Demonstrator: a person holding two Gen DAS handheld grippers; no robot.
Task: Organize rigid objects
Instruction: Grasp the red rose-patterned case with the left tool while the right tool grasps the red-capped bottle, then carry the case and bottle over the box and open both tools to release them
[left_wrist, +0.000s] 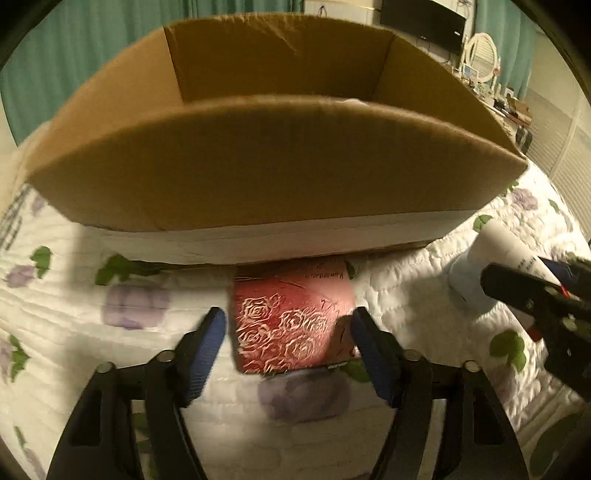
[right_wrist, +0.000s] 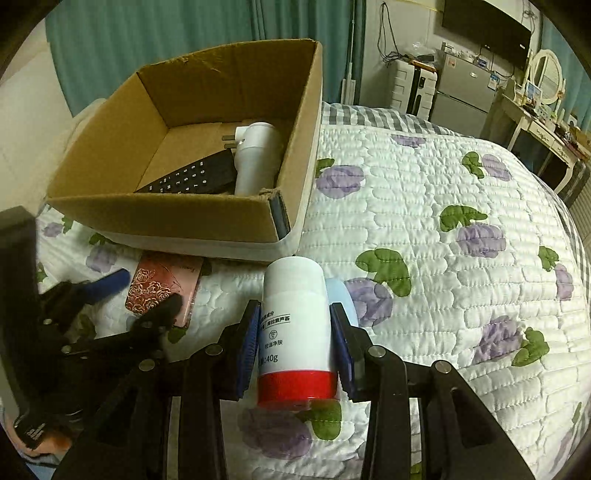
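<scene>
Rigid objects are being gathered into a cardboard box (right_wrist: 207, 122) that sits on a quilted bed (right_wrist: 461, 221), and two more wait to go in. At the far left the left hand-held gripper (left_wrist: 288, 328) has its blue-padded fingers (left_wrist: 212, 332) spread apart on either side of a red rose-embossed case (left_wrist: 291, 321) — a flat item lying on the quilt with its far end tucked against, perhaps slightly under, the box's near wall. The pads appear not to touch it yet, so this looks like lining up for a grab across its width. Lying so flat on soft bedding, it will probably need the fingers pressed down into the quilt to catch its edges.

Further right, inside the box, a black remote (right_wrist: 184, 181) and a white plug-in device (right_wrist: 255, 158) lie together against the right wall, leaving floor space on the left.

Rightmost, the right hand-held gripper (right_wrist: 295, 343) is closed on a white tube with a red cap (right_wrist: 295, 332), squeezing its body from both sides with the cap toward the camera — held lengthwise, likely so it can be carried over the rim. A pale blue object (right_wrist: 341, 295) shows just behind it; what it is cannot be told.
</scene>
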